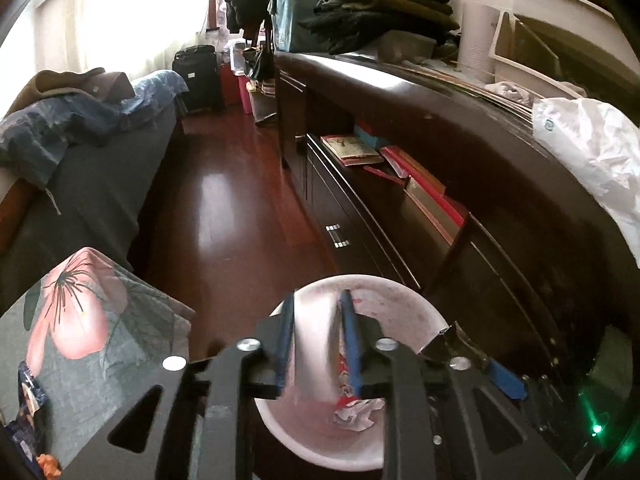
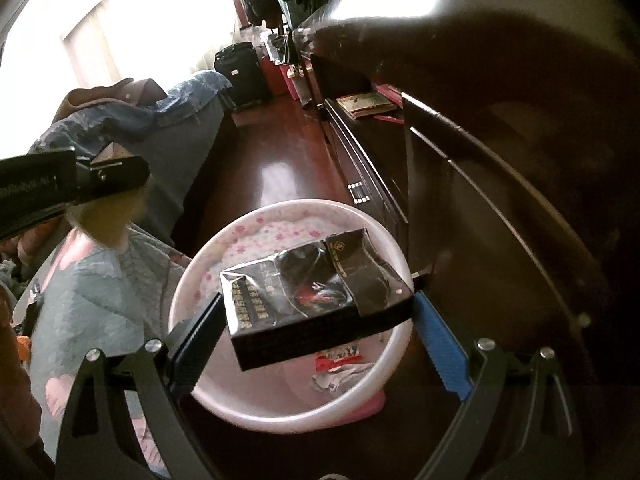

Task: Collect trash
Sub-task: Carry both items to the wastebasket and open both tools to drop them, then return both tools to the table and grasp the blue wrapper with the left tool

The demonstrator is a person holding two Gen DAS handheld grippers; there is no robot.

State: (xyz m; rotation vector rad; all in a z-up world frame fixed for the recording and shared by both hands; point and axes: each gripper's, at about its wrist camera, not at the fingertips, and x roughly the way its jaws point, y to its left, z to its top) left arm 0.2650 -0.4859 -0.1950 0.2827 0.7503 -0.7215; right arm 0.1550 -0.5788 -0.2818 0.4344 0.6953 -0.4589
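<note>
A round pink-white trash bin (image 2: 192,292) stands on the floor between the bed and the dark cabinet; it also shows in the left wrist view (image 1: 400,308). Crumpled paper and a red wrapper (image 1: 356,412) lie inside it. My right gripper (image 2: 316,312) is shut on a black box (image 2: 316,296) and holds it right over the bin's mouth. My left gripper (image 1: 318,340) is over the same bin, its blue pads (image 1: 352,344) closed on a blurred pale strip (image 1: 314,344) that I cannot identify. The left gripper's body shows at the left of the right wrist view (image 2: 60,188).
A floral quilt (image 1: 92,344) covers the bed edge at the left. A dark cabinet (image 1: 460,184) with books on an open shelf runs along the right. A white plastic bag (image 1: 592,152) lies on its top. A black suitcase (image 1: 198,76) stands far back on the red wooden floor.
</note>
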